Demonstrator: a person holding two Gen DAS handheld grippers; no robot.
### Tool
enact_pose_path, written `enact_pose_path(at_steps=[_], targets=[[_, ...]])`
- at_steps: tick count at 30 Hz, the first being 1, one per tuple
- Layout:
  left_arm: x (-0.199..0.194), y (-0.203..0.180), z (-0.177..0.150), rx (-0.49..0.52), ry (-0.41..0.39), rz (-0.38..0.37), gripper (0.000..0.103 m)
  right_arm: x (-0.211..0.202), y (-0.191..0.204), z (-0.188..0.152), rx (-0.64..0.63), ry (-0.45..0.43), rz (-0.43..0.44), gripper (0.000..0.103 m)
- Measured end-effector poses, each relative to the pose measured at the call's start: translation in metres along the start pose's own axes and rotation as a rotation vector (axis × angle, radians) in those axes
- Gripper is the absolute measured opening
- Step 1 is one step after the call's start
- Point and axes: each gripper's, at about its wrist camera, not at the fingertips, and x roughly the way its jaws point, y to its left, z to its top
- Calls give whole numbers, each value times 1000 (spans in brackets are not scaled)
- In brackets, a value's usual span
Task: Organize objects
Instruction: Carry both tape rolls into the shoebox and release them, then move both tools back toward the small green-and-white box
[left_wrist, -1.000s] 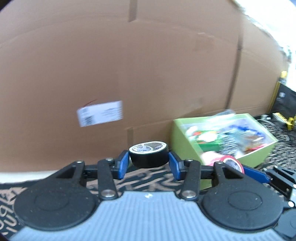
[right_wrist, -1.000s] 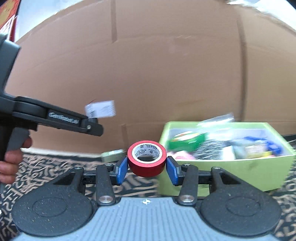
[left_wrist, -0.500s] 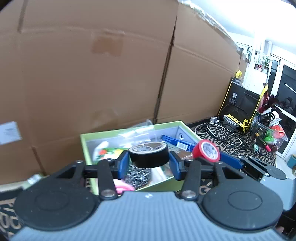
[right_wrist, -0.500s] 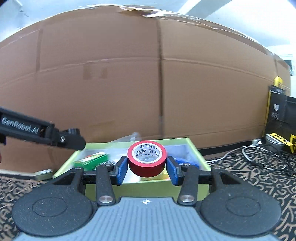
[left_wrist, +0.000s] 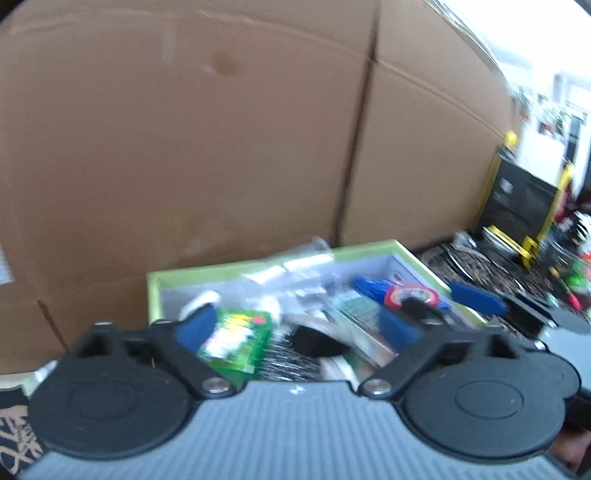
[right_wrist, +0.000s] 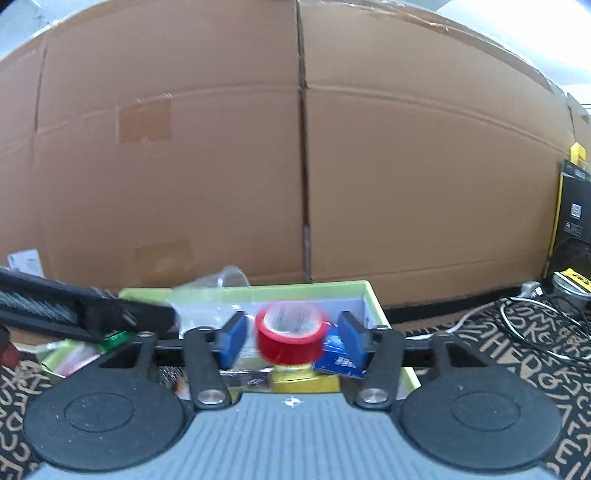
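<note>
A light green box full of small items sits against the cardboard wall; it also shows in the right wrist view. My left gripper is open above the box. A black tape roll lies blurred among the items below it. My right gripper is open, and a red tape roll sits blurred between its spread fingers, free of the pads. The red roll also shows in the left wrist view at the box's right end.
A tall cardboard wall stands right behind the box. The box holds a green packet, a blue item and clear plastic. Cables lie on the patterned mat to the right.
Both grippers have opened over the green box. The black roll has dropped out of the left gripper into the box, and the red roll is loose between the right fingers.
</note>
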Motion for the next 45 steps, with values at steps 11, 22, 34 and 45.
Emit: enact_pose_path(at_steps=[11, 22, 34, 45], targets=[[-13, 22, -8, -25, 0, 11, 103, -14, 2, -11, 13, 12, -32, 79], [-67, 30, -7, -8, -57, 7, 103, -53, 25, 5, -4, -58, -9, 84], [-123, 104, -37, -2, -32, 165, 103, -82, 98, -7, -51, -34, 208, 88], [-122, 183, -68, -67, 32, 236, 99, -68, 200, -33, -182, 98, 410, 88]])
